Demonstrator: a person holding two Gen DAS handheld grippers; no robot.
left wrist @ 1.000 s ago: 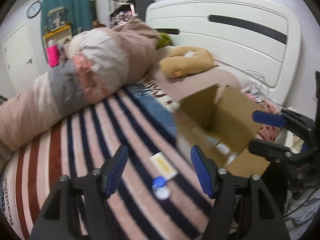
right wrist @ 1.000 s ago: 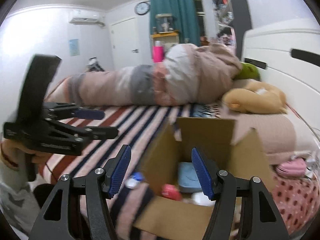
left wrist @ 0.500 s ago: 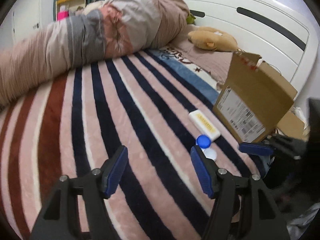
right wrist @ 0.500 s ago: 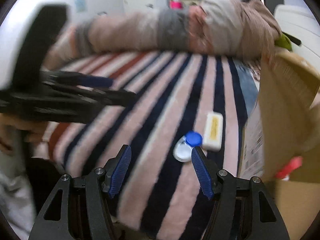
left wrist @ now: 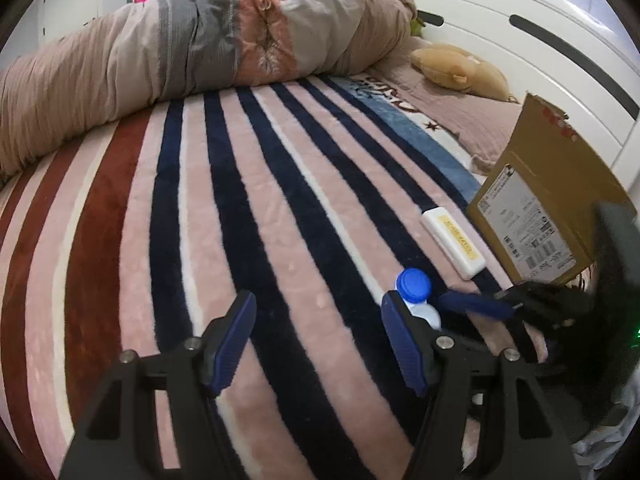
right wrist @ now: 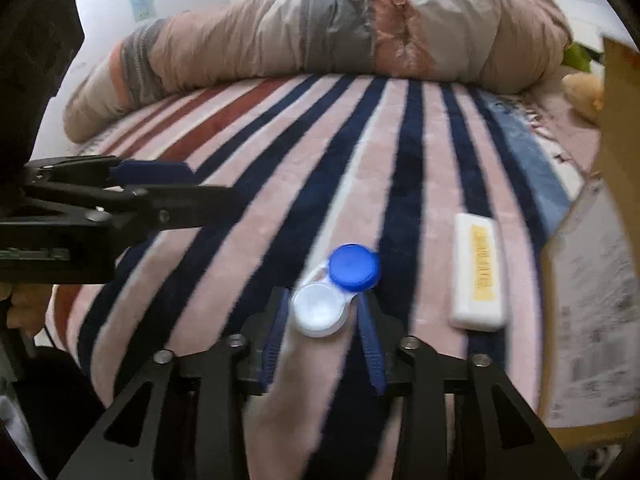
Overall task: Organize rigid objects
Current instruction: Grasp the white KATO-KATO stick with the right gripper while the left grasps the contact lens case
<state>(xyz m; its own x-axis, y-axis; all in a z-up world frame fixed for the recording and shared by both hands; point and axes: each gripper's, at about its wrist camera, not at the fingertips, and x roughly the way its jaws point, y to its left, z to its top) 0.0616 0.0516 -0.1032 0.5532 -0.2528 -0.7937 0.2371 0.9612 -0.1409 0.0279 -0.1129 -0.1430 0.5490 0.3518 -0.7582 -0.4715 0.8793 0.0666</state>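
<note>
Though blurred, right gripper flanks lens case (contact unclear)

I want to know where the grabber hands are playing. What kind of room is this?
Most likely a bedroom. The striped blanket lies over a bed with a white headboard, a rolled-up quilt lies along it, and a plush toy rests by the headboard.

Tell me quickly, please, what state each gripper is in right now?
Left gripper: open, holding nothing.
Right gripper: narrowed around the white end of the contact lens case; whether it grips yet cannot be told.
</note>
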